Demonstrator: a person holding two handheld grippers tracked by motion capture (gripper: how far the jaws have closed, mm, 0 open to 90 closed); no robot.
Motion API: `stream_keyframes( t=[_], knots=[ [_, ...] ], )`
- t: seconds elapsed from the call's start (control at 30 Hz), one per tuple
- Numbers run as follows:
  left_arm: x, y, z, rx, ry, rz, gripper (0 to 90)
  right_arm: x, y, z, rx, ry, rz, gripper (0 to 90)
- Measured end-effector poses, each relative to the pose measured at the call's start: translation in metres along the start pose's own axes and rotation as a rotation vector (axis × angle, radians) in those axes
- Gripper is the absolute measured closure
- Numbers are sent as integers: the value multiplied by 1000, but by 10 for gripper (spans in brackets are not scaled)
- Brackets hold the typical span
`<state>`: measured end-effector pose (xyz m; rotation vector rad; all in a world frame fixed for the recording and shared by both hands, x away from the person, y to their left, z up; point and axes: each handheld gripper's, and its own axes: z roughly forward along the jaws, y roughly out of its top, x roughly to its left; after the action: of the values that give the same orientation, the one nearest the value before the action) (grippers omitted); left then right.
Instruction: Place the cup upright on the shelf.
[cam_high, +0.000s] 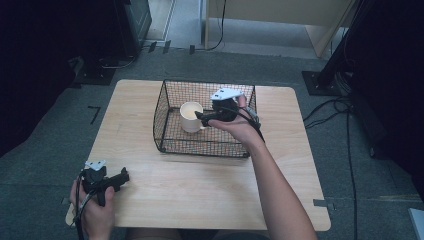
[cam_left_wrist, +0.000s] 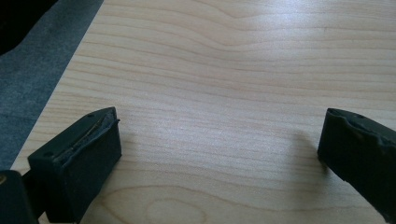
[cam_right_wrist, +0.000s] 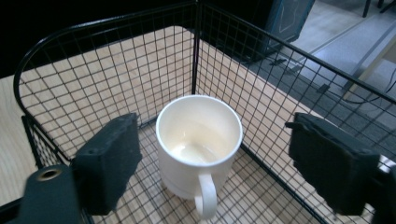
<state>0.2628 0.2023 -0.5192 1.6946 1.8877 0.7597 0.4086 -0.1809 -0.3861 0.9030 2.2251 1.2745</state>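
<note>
A cream mug (cam_high: 190, 116) stands upright inside a black wire basket (cam_high: 170, 89) on the far half of the wooden table (cam_high: 210, 185). My right gripper (cam_high: 199, 116) reaches into the basket from the right, just beside the mug. In the right gripper view the empty mug (cam_right_wrist: 198, 144) sits with its handle toward the camera, between the wide-apart jaws but untouched; that gripper (cam_right_wrist: 229, 161) is open. My left gripper (cam_high: 124, 176) hovers low at the table's near left corner. It is open over bare wood (cam_left_wrist: 219, 140).
The basket's wire walls (cam_right_wrist: 196, 51) rise close behind and beside the mug. Cables (cam_high: 327, 107) trail on the grey floor to the right of the table. A dark stand base (cam_high: 320, 82) sits at the far right.
</note>
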Motion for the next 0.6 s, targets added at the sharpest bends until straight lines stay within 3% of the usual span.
stream_keyframes(
  t=[0.17, 0.43, 0.6],
  knots=[
    [0, 0, 0, 1, 0, 0, 0, 6, -3, -12, 47, -4, -49, 119],
    [0, 0, 0, 0, 0, 0, 0, 21, -15, -33, 83, 35, -36, 16],
    [0, 0, 0, -1, 1, 0, 0, 27, -27, -45, 92, 51, -32, 0]
  ],
)
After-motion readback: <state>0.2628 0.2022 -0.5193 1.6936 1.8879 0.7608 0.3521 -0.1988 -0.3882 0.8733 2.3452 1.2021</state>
